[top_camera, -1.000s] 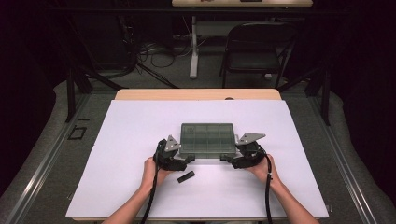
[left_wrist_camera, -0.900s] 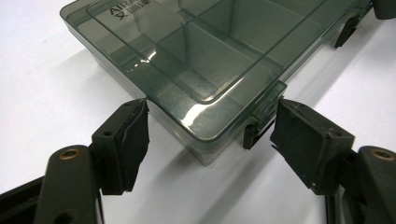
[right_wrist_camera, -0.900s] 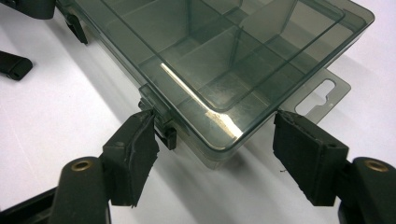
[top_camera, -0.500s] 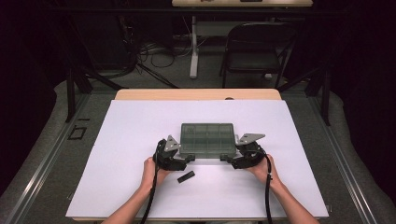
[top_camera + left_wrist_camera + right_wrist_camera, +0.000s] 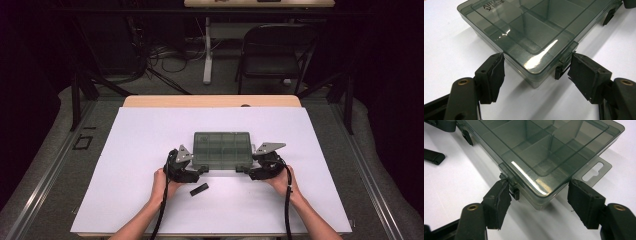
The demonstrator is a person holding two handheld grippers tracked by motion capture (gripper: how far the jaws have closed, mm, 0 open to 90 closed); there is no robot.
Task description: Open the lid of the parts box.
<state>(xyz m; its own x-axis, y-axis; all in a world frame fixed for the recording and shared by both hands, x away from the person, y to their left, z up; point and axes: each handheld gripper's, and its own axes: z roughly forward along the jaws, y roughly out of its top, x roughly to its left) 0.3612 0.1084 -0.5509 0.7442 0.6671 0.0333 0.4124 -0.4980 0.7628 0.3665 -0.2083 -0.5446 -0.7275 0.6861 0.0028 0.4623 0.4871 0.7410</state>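
Observation:
A smoky see-through organizer box [image 5: 223, 149] with its lid down lies flat in the middle of the white table. My left gripper [image 5: 199, 170] is at its near left corner. In the left gripper view the box corner [image 5: 534, 67] sits between my left gripper's [image 5: 537, 62] jaws, one pad on the side wall and the other on the front latch tab. My right gripper [image 5: 246, 170] is at the near right corner [image 5: 541, 195]. Its jaws [image 5: 539, 187] have just been closing around that corner. One pad is at the latch and the other stands slightly off the side wall.
A small black piece [image 5: 199, 189] lies on the white sheet just in front of the box, also visible in the right gripper view as the black piece [image 5: 434, 157]. A hang tab [image 5: 596, 170] sticks out of the box's right end. A folding chair [image 5: 272, 50] stands beyond the table.

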